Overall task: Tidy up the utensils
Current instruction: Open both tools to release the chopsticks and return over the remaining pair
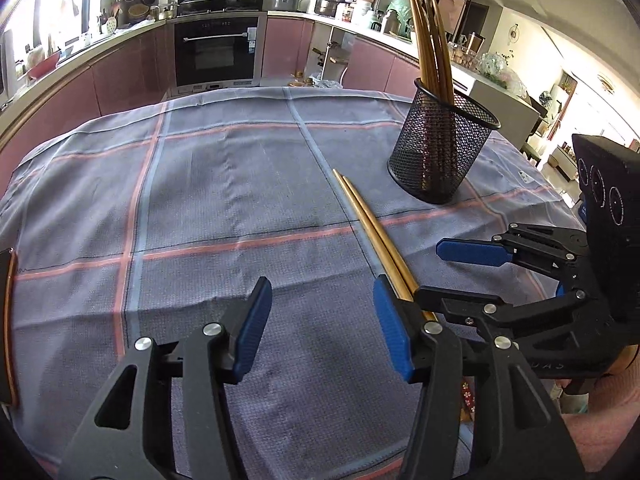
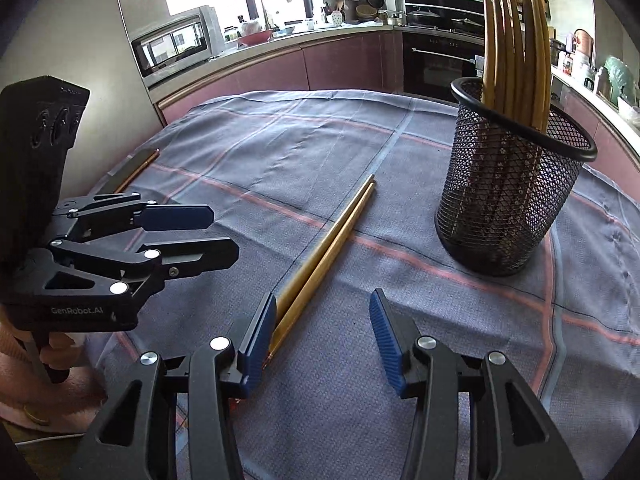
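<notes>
Both grippers — left gripper (image 1: 322, 324) and right gripper (image 2: 322, 336) — sit half open, holding nothing. Two gold chopsticks (image 2: 326, 248) lie between them on the tablecloth (image 1: 224, 184), near the mesh cup (image 2: 508, 200).

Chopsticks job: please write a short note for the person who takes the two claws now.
Left claw: open, empty, low over the tablecloth, just left of the loose pair.
Right claw: open, empty; the pair's near ends lie at its left finger's pad, not gripped.
Things: two gold chopsticks lie side by side on the cloth. The black mesh holder stands upright behind them, to the right, with several chopsticks already in it.
Done: those in the holder.
Left: probably pick up the loose pair and put it into the holder.
</notes>
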A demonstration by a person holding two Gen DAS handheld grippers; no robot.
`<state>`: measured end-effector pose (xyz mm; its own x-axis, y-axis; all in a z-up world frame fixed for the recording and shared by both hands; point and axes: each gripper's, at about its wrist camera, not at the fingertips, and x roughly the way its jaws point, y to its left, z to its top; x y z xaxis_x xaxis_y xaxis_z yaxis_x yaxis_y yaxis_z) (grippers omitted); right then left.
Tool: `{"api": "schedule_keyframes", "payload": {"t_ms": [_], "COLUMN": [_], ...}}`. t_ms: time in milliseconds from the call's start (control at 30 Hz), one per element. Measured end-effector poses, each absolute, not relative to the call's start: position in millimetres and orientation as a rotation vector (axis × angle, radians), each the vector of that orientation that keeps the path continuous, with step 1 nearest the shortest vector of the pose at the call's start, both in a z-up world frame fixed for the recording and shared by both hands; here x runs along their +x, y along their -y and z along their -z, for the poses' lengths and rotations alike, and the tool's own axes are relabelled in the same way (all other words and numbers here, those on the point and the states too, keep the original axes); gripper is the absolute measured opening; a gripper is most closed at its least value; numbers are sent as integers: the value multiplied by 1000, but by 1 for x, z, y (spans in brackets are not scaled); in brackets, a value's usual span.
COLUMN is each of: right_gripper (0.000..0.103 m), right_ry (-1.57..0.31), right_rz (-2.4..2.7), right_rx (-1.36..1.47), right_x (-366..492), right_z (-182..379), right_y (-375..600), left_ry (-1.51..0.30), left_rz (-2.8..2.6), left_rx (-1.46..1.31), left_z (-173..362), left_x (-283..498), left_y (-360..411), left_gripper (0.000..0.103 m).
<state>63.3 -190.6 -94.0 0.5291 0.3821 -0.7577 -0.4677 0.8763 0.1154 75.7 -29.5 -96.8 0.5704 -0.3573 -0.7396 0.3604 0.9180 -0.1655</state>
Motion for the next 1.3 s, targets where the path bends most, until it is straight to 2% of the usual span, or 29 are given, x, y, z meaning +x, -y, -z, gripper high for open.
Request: {"api": "schedule_keyframes", "payload": {"t_ms": [367, 567, 767, 833, 867, 1200, 1300], "right_gripper": [44, 39, 38, 37, 37, 28, 23], "right_ry": [-897, -910, -913, -913, -913, -901, -898], "right_rz": [-471, -468, -475, -479, -479, -467, -459], "right_rx": [-83, -62, -45, -44, -44, -42, -40], "right_x": [69, 73, 75, 75, 75, 90, 96], "right_z": [97, 98, 98, 97, 97, 97, 97], "right_y": [202, 212, 220, 221, 222, 218, 217], "left_ry": [-878, -888, -911, -911, -911, -923, -926], "left_rz": [470, 532, 552, 531, 522, 482, 476], "left_rx": [5, 54, 103, 117, 118, 124, 132], "left_z": [100, 103, 112, 113, 113, 111, 111], "left_x": [76, 73, 72, 72, 72, 88, 97], "left_y": [37, 60, 79, 81, 80, 80, 83], "left_gripper": [53, 52, 47, 37, 36, 37, 35]}}
